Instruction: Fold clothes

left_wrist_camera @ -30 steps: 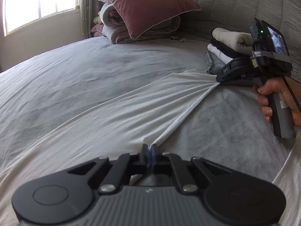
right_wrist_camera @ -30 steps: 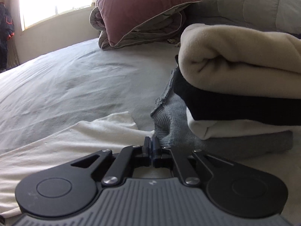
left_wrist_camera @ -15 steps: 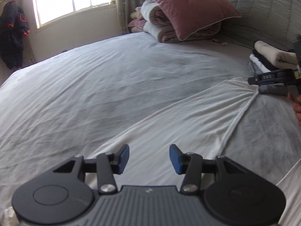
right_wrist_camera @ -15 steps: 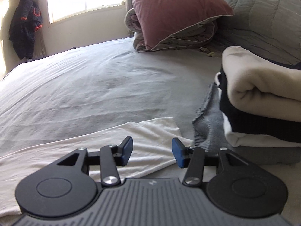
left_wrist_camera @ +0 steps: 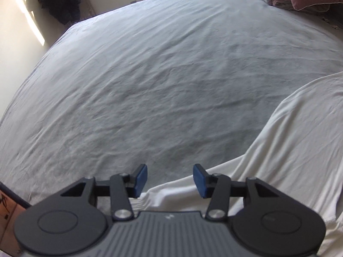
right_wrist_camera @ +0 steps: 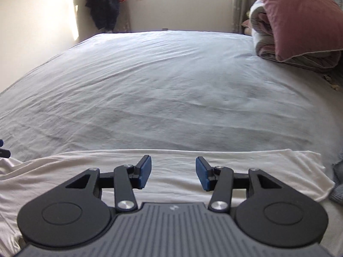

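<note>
Shirt (right_wrist_camera: 171, 167) — white, spread flat on bed (right_wrist_camera: 171, 90) near its front edge, long side running across right view; in left view it drapes down right side. Left tool (left_wrist_camera: 170, 180) hovers over shirt's edge, jaws apart, nothing between blue pads. Right tool (right_wrist_camera: 173, 172) above shirt's middle — jaws likewise apart, empty. Pink pillow (right_wrist_camera: 300, 15) on folded bedding at far right. Grey garment (right_wrist_camera: 337, 184) just beside shirt's right end. Dark jacket (right_wrist_camera: 107, 2) hangs by window.

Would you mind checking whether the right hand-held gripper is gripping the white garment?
Apart. The right wrist view shows the right hand-held gripper open, pads clear above the white garment.
</note>
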Available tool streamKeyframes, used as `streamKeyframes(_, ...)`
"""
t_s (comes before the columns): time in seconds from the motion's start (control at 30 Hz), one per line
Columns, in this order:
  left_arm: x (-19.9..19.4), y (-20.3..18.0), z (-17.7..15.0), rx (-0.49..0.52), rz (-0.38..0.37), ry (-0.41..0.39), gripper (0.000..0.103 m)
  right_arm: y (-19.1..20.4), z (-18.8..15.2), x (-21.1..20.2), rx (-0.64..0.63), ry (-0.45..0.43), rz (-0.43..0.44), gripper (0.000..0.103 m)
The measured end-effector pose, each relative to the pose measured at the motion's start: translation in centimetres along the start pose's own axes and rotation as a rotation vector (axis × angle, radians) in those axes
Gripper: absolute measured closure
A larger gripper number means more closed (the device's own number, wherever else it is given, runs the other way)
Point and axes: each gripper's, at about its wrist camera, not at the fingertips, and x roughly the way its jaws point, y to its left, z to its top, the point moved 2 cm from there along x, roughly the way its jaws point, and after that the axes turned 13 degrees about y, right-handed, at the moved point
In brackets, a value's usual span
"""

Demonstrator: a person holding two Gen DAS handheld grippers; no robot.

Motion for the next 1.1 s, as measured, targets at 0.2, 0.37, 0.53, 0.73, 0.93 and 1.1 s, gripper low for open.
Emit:
streamKeyframes(0.2, 1.5, 0.2, -0.8, 0.041, 0.03, 0.039, 0.058, 5.4, 1.3, 1.9, -0.139, 0.04, 0.055, 0.053)
streamKeyframes(0.37, 2.0, -0.3, -1.0, 0.068, 0.015, 0.032, 0.091, 9.1, 2.3, 3.2, -0.228, 0.066, 0.085, 0.053)
streamKeyframes(0.53, 1.6, -1.1, -1.8, 0.054, 0.066, -0.043, 0.102, 11.6, 2.7, 4.5, -0.288, 0.086, 0.092, 0.053)
streamKeyframes(0.73, 1.1, 0.3, -2.1, -0.148, 0.178, -0.143, 0.102, 12.1, 2.5, 5.5, -0.313, 0.096, 0.057, 0.053)
streamKeyframes(0.93, 3.2, -0.7, -2.0, -0.151, 0.217, -0.104, 0.101, 11.2, 2.3, 4.7, -0.282, 0.091, 0.057, 0.053)
streamKeyframes(1.1, 1.5, -1.3, -2.2, -0.17, 0.19, -0.112, 0.094, 9.4, 1.5, 2.5, -0.241, 0.079, 0.056, 0.053)
